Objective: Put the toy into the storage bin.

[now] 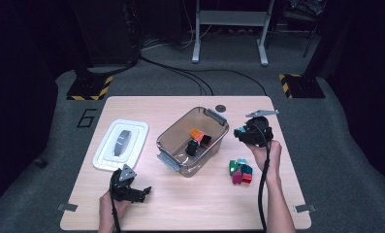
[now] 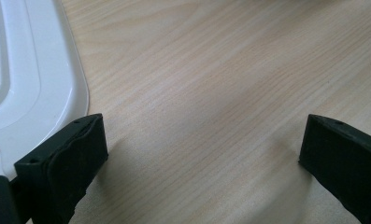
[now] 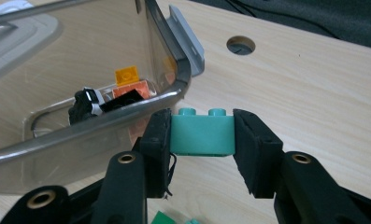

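Observation:
A teal two-stud brick is clamped between the pads of my right gripper, which is shut on it and held just outside the right wall of the clear plastic bin. In the high view this gripper hovers right of the bin. Inside the bin lie an orange brick and black pieces. A small pile of coloured bricks rests on the table under the right hand. My left gripper sits low near the front left, jaws wide apart over bare wood.
The bin's white lid lies flat at the left, its rounded corner beside my left jaw. A round cable hole sits in the tabletop beyond the bin. Beyond the table are floor cables and stand legs.

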`<act>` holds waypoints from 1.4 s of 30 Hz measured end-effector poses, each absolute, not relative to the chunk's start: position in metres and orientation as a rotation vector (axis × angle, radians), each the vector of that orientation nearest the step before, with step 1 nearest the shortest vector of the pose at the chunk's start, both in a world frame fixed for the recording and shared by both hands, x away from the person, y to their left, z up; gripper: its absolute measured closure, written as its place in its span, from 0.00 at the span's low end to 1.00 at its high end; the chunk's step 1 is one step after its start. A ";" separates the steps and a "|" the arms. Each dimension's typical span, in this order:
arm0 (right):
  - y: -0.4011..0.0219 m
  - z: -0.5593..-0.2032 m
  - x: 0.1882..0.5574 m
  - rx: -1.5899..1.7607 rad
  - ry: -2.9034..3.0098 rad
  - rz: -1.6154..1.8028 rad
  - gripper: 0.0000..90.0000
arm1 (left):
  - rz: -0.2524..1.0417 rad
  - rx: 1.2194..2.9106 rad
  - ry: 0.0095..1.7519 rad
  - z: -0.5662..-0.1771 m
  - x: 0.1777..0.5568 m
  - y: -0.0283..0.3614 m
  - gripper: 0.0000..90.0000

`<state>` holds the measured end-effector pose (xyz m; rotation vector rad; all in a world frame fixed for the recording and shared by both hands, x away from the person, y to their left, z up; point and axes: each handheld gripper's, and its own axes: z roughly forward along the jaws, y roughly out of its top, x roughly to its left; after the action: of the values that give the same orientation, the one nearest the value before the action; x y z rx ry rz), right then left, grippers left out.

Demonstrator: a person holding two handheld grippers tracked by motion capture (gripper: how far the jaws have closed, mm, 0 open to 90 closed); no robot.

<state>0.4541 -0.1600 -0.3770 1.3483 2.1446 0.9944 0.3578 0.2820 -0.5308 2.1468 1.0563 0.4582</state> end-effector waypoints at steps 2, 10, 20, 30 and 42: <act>-0.157 -0.373 0.454 1.343 2.141 1.004 0.65 | 0.456 2.151 1.053 -0.531 0.358 0.282 0.01; -0.141 -0.361 0.456 1.279 2.164 1.013 0.65 | 0.457 2.152 1.052 -0.531 0.358 0.282 0.01; -0.115 -0.356 0.459 1.207 2.225 1.022 0.65 | 0.459 2.144 1.053 -0.531 0.358 0.282 0.01; -0.091 -0.366 0.464 1.132 2.338 0.992 0.65 | 0.455 2.148 1.056 -0.531 0.358 0.282 0.01; -0.084 -0.378 0.468 1.131 2.419 0.932 0.65 | 0.457 2.153 1.049 -0.531 0.358 0.283 0.01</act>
<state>0.4675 -0.0842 -0.3776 1.1313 2.4186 0.9319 0.3582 0.2825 -0.5306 2.1527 1.0486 0.4571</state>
